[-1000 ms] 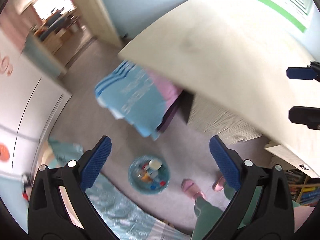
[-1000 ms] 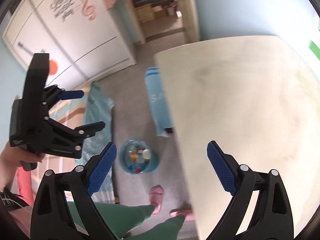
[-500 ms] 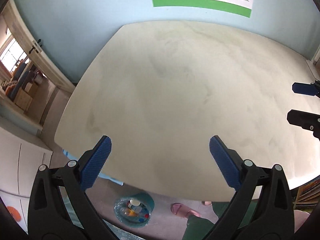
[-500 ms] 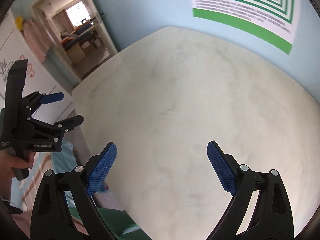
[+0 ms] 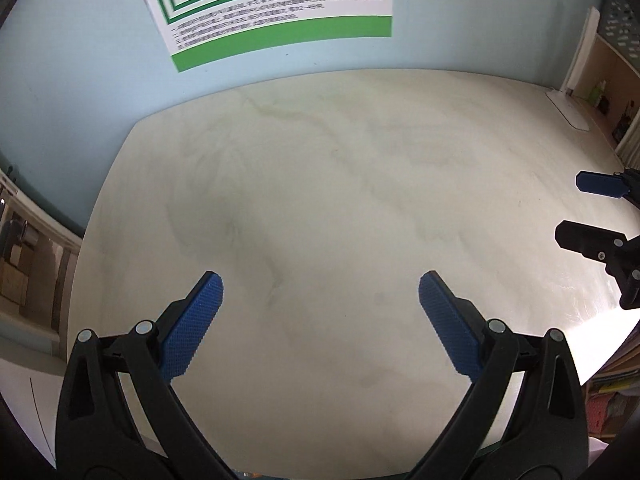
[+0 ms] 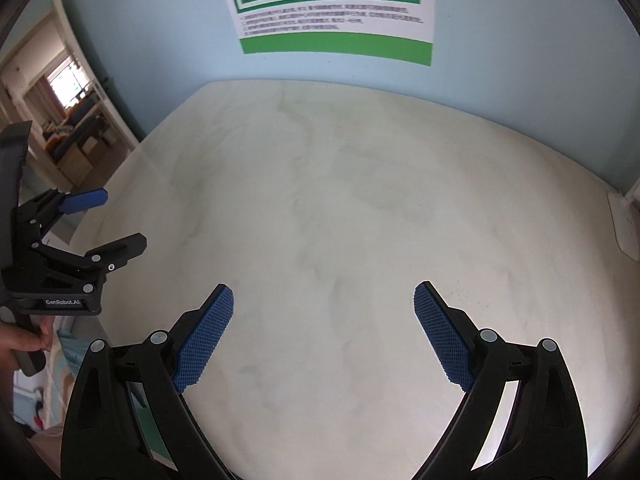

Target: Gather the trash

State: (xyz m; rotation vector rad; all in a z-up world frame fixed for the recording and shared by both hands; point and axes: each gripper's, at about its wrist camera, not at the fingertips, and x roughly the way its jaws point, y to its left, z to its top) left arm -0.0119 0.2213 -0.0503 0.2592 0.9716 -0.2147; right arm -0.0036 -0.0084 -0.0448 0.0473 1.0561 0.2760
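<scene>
Both tools, left (image 5: 321, 292) and right (image 6: 323, 302), wide open, empty, above bare pale table (image 5: 340, 200).

Two tongs (image 5: 320, 320) (image 6: 324, 328), one table (image 5: 320, 200), one poster (image 5: 280, 12).

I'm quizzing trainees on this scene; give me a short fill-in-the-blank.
1. Both tools, left and right, are ____.
2. The poster on the wall has ____ stripes.
3. The tools hover over a pale ____.
4. The pads are ____.

Missing: open; green; table; blue
</scene>
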